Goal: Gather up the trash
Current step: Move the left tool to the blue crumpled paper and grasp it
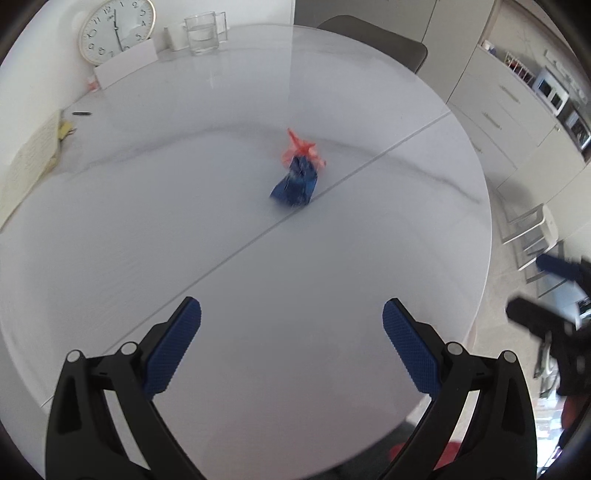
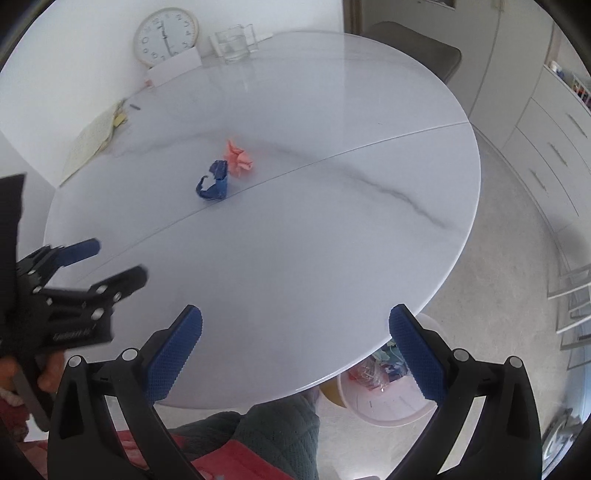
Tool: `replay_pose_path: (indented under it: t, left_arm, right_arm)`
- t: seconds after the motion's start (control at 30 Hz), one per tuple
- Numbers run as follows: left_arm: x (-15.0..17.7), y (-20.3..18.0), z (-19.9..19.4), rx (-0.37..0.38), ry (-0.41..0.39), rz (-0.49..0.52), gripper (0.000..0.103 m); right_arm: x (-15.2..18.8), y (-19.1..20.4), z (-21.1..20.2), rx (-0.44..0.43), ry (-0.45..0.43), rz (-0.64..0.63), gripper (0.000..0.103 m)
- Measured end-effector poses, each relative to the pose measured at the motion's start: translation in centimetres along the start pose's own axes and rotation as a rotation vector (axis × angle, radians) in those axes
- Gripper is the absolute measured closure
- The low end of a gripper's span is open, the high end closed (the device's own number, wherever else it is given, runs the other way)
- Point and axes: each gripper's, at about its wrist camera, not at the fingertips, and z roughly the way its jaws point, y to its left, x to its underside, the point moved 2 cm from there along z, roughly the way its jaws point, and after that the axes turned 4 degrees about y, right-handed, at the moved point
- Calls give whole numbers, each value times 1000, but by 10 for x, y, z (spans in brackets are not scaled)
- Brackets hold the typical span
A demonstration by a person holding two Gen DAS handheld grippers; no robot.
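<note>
Round white marble-look table [image 2: 295,229], a thin seam running across its middle; all places below are given relative to this table. Item 1: crumpled blue wrapper [image 2: 213,182], lying on the top near the centre, right at the seam. Item 2: crumpled orange-pink paper [image 2: 239,158], on the top just behind the blue wrapper, close enough that contact between the two cannot be judged. Item 3: left gripper [image 1: 291,332], held over the near half of the table, jaws spread wide with nothing between the blue pads; it also appears at the left edge of the right wrist view [image 2: 116,264], where a hand [image 2: 48,373] grips its handle. Item 4: right gripper [image 2: 295,338], held over the near rim, jaws likewise wide apart and empty. Item 5: white bin [image 2: 384,402] on the floor below the near rim, with mixed scraps inside. Item 6: wall clock [image 1: 116,31], propped at the far edge against the wall. Item 7: clear glass jug [image 1: 202,33], at the far edge beside the clock. Item 8: papers [image 2: 90,142], stacked at the far left edge. Item 9: dark chair [image 2: 413,48], beyond the far rim.
</note>
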Motion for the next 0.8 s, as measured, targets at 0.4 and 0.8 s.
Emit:
replay_pose_path:
  t: [0.4,0.8]
  left_arm:
    - [-94,-14,92,-83,0,11,16]
    - [-98,-15,119,-70,65,15,73]
  right_arm:
    - [-66,-37,42,13,41,28,2]
    - [-130,-33,81,-34,54,-89,2]
